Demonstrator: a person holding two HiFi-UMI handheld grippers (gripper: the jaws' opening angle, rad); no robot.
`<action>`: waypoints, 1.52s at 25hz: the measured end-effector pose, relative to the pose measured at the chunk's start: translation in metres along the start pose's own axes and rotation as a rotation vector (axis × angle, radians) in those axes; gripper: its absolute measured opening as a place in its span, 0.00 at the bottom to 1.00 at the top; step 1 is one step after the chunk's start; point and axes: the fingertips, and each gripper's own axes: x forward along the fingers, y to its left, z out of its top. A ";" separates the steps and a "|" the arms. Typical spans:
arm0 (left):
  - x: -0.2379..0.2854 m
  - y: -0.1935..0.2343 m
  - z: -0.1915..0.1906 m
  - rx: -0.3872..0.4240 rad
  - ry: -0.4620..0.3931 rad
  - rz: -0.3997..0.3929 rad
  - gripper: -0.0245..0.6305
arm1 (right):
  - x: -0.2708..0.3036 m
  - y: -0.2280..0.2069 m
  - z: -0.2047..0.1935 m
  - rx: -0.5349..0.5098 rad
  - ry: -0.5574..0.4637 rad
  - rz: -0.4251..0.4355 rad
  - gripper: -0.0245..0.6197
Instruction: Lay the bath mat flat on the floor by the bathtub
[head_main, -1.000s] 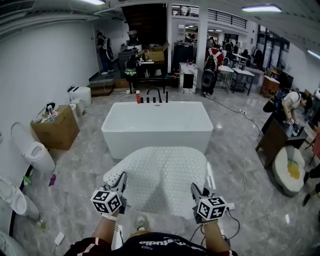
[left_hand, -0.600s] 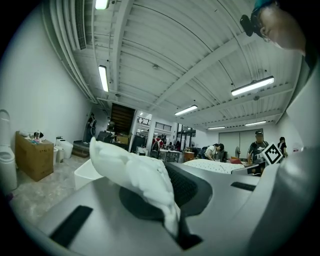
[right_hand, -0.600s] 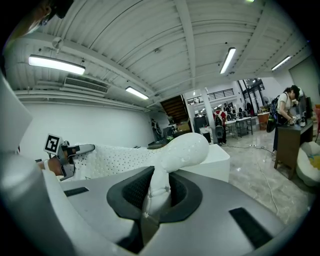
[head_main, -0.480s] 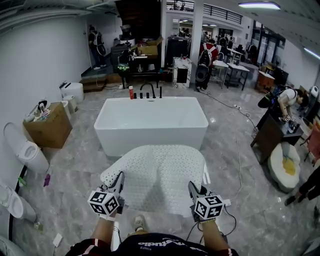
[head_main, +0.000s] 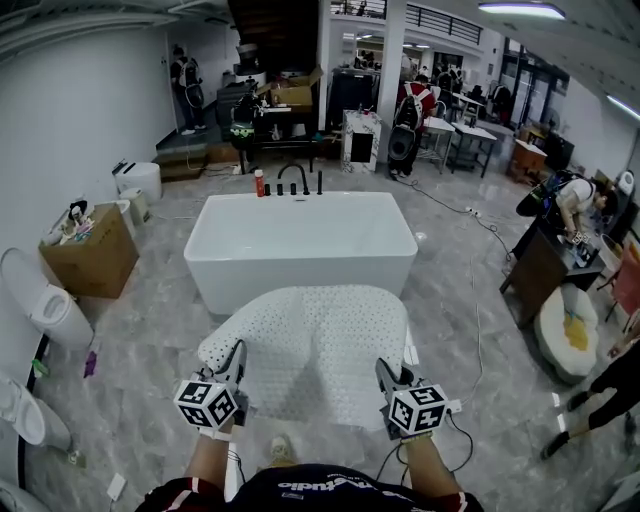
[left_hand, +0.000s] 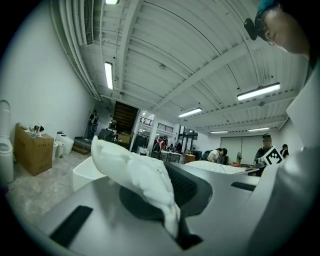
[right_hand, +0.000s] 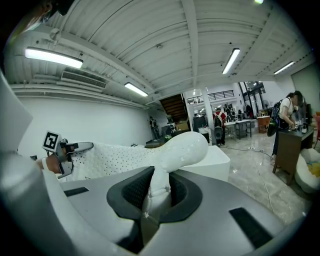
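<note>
A white perforated bath mat (head_main: 315, 345) hangs spread out in the air between my two grippers, in front of the white bathtub (head_main: 300, 250). My left gripper (head_main: 238, 352) is shut on the mat's near left corner, and the pinched mat edge (left_hand: 145, 185) bulges up between its jaws. On the other side, my right gripper (head_main: 384, 368) is shut on the near right corner, where a fold of the mat (right_hand: 172, 155) rises out of the jaws. The mat's far edge curls down toward the tub's near wall.
A cardboard box (head_main: 90, 255) and toilets (head_main: 45, 310) line the left wall. A cable (head_main: 480, 290) runs over the grey marble floor at right, beside a dark cabinet (head_main: 535, 275) and a round cushion (head_main: 570, 340). People stand at the back and right. My shoe (head_main: 282, 450) shows below the mat.
The view has moved a little closer to the bathtub, and the mat with both grippers has shifted slightly left and toward the tub. Both grips are unchanged.
</note>
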 end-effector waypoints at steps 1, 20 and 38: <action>0.002 0.003 0.001 -0.002 0.001 -0.001 0.07 | 0.004 0.000 0.001 0.000 0.002 -0.002 0.11; 0.063 0.088 0.005 -0.035 0.026 -0.007 0.07 | 0.097 0.005 0.016 0.008 0.054 -0.048 0.11; 0.099 0.179 0.029 -0.065 0.018 -0.037 0.08 | 0.192 0.050 0.048 -0.027 0.061 -0.053 0.11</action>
